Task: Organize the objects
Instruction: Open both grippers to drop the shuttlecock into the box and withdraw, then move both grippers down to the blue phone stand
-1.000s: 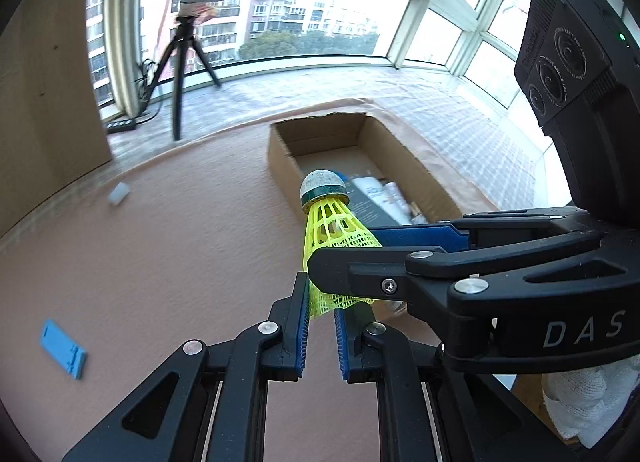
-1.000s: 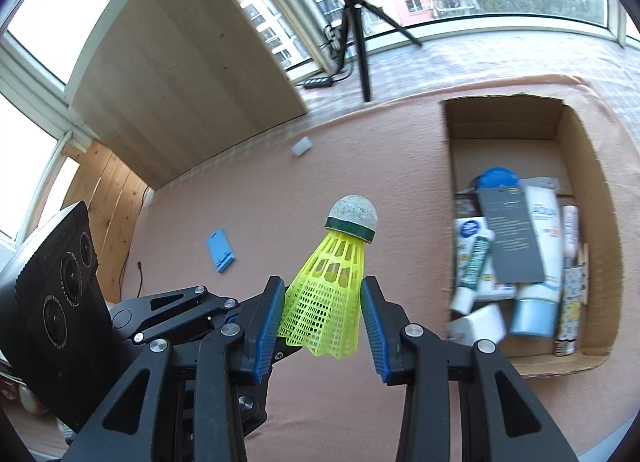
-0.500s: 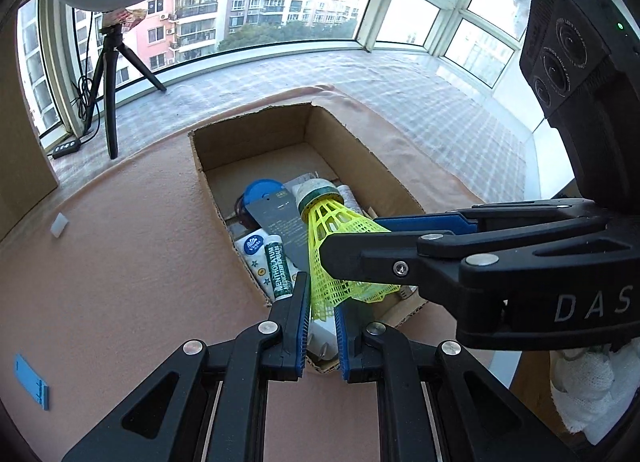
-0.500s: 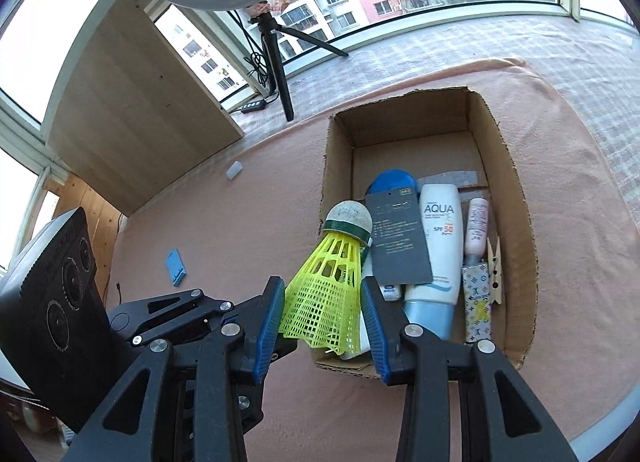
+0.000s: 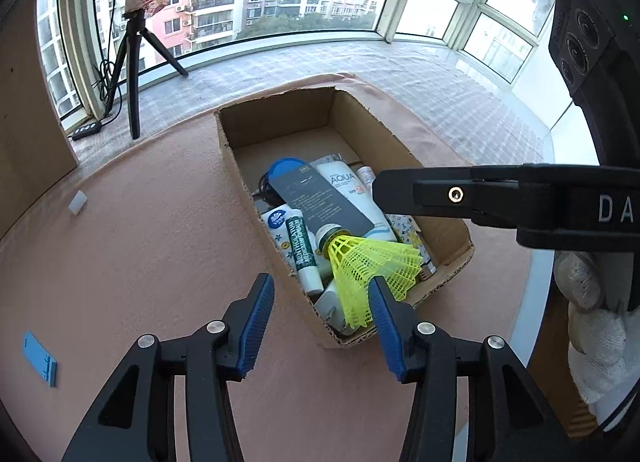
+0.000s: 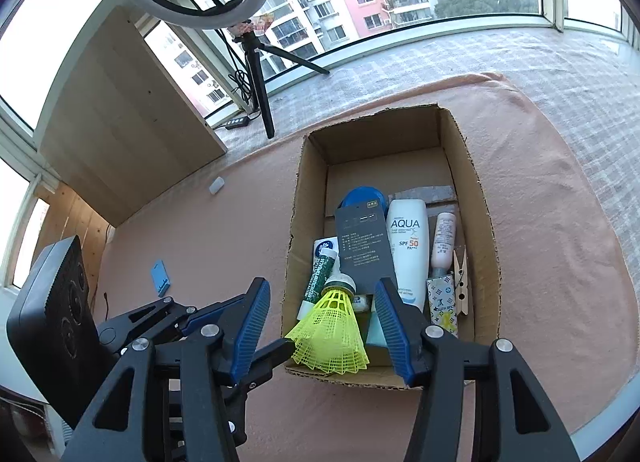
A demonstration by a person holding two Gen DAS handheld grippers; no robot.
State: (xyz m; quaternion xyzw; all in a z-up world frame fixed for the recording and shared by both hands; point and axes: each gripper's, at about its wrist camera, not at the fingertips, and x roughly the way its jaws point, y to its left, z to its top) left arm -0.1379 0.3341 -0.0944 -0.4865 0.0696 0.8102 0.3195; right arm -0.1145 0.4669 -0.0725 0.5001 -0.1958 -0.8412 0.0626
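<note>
A yellow shuttlecock (image 6: 332,338) lies tipped over at the near end of the cardboard box (image 6: 486,246), resting on the items inside with its cork pointing away. My right gripper (image 6: 322,290) hangs above it, jaws opening, with gaps between the pads and the skirt. In the left wrist view the shuttlecock (image 5: 372,262) lies past my left gripper (image 5: 320,286), whose jaws are also opening with nothing between them; one finger hides part of the skirt. The box (image 5: 228,142) also holds an AQUA tube (image 6: 408,246), a dark card (image 6: 362,246) and a green tube (image 6: 320,278).
On the pink cloth left of the box lie a flat blue piece (image 5: 38,358) and a small white piece (image 5: 77,202). A ring light on a tripod (image 6: 260,82) stands at the back by the windows. A white-gloved hand (image 5: 592,302) is at the right, beyond the table's edge.
Both grippers came over the box with the shuttlecock held between them. Their jaws have since spread and the shuttlecock has dropped into the box's near end.
</note>
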